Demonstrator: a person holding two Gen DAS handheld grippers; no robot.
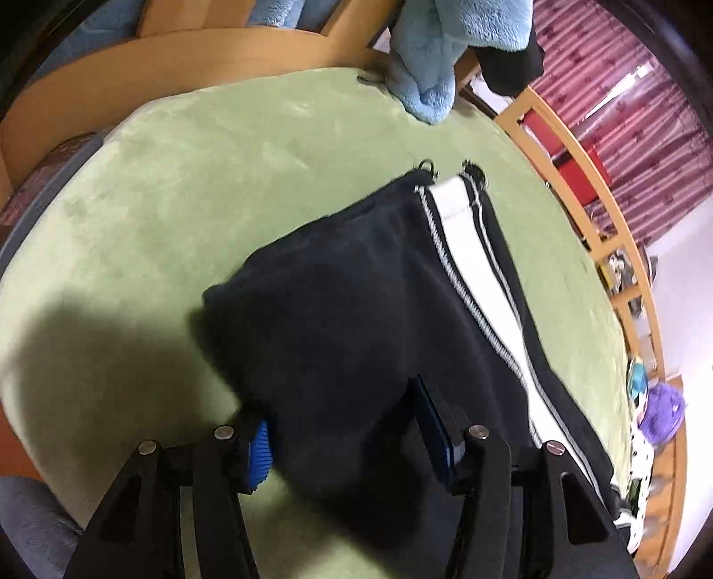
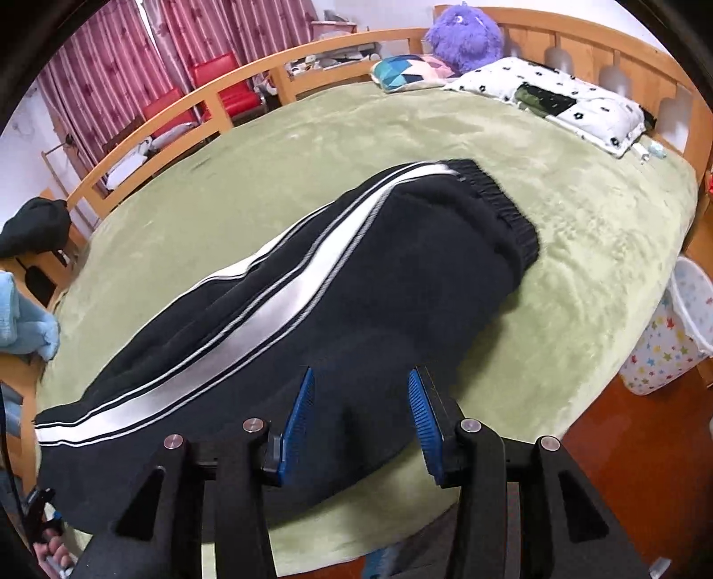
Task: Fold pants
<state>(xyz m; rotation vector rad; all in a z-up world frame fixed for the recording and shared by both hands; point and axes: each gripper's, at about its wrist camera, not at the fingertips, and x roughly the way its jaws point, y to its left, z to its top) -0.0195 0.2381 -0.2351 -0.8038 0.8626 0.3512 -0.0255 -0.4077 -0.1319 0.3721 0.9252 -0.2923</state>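
Black pants (image 1: 356, 289) with a white side stripe lie folded lengthwise on the green bed cover (image 1: 200, 187). The leg hems with metal zipper pulls (image 1: 445, 173) point to the far side in the left wrist view. My left gripper (image 1: 350, 441) is open just over the near part of the pants, and black cloth lies between its blue pads (image 1: 260, 454) without being pinched. In the right wrist view the pants (image 2: 356, 276) run from the ribbed waistband (image 2: 503, 200) at right down to the lower left. My right gripper (image 2: 361, 423) hangs open above their near edge, holding nothing.
A light blue fleece blanket (image 1: 428, 67) hangs over the wooden bed rail (image 1: 579, 178). A purple plush toy (image 2: 463, 35) and a white patterned pillow (image 2: 557, 102) sit at the headboard. A star-print basket (image 2: 677, 334) stands on the floor at right. Red chairs (image 2: 214, 80) stand beyond the rail.
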